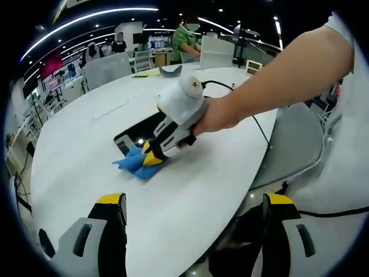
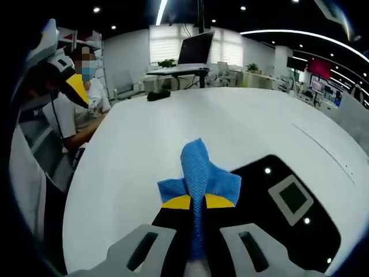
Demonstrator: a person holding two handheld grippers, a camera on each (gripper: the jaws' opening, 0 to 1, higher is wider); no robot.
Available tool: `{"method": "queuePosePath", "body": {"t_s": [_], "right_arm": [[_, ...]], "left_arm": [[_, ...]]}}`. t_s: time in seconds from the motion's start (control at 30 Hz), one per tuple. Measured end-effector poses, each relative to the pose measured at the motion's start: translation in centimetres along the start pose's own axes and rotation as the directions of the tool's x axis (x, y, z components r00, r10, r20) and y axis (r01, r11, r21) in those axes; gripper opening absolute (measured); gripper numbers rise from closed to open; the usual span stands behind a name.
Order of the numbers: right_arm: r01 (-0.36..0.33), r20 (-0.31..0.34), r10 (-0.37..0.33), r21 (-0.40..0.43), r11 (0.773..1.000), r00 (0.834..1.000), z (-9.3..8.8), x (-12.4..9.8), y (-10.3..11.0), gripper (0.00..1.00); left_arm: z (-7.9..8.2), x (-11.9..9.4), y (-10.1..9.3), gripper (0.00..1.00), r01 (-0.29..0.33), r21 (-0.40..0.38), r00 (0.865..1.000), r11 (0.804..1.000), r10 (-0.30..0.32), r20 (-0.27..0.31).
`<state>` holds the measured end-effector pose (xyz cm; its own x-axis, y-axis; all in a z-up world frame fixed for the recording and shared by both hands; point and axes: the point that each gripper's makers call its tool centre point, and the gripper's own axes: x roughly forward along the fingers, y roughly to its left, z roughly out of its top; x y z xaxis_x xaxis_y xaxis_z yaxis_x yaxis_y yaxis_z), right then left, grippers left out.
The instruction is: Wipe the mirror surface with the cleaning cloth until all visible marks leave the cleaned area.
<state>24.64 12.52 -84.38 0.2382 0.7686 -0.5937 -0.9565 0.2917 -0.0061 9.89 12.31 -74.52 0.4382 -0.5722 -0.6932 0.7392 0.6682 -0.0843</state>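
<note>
A dark mirror (image 1: pixel 134 134) lies flat on the white table (image 1: pixel 86 150); its glass reflects ceiling lights. My right gripper (image 1: pixel 151 156), held in a person's hand, is shut on a blue cleaning cloth (image 1: pixel 134 165) at the mirror's near edge. In the right gripper view the yellow-tipped jaws of the right gripper (image 2: pixel 198 201) pinch the cloth (image 2: pixel 199 164), which rests on the table beside the mirror (image 2: pixel 271 236). My left gripper (image 1: pixel 195 202) hovers open over the table's near edge, nothing between its jaws.
A grey chair (image 1: pixel 300 141) stands off the table's right edge. A black cable (image 1: pixel 230 86) runs across the table behind the hand. A small dark object (image 2: pixel 157 94) sits at the table's far end. People sit at desks beyond.
</note>
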Motion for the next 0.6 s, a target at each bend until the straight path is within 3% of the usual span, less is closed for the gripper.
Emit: {"method": "queuePosePath", "body": {"t_s": [0.43, 0.6], "right_arm": [[0.003, -0.001, -0.003, 0.011, 1.0, 1.0, 0.04, 0.03, -0.03, 0.02], [0.022, -0.008, -0.021, 0.063, 0.998, 1.0, 0.12, -0.01, -0.01, 0.02]], "left_arm": [[-0.48, 0.23, 0.27, 0.99, -0.005, -0.007, 1.0, 1.0, 0.005, -0.012], [-0.47, 0.11, 0.45, 0.99, -0.013, -0.013, 1.0, 1.0, 0.013, -0.005]]}}
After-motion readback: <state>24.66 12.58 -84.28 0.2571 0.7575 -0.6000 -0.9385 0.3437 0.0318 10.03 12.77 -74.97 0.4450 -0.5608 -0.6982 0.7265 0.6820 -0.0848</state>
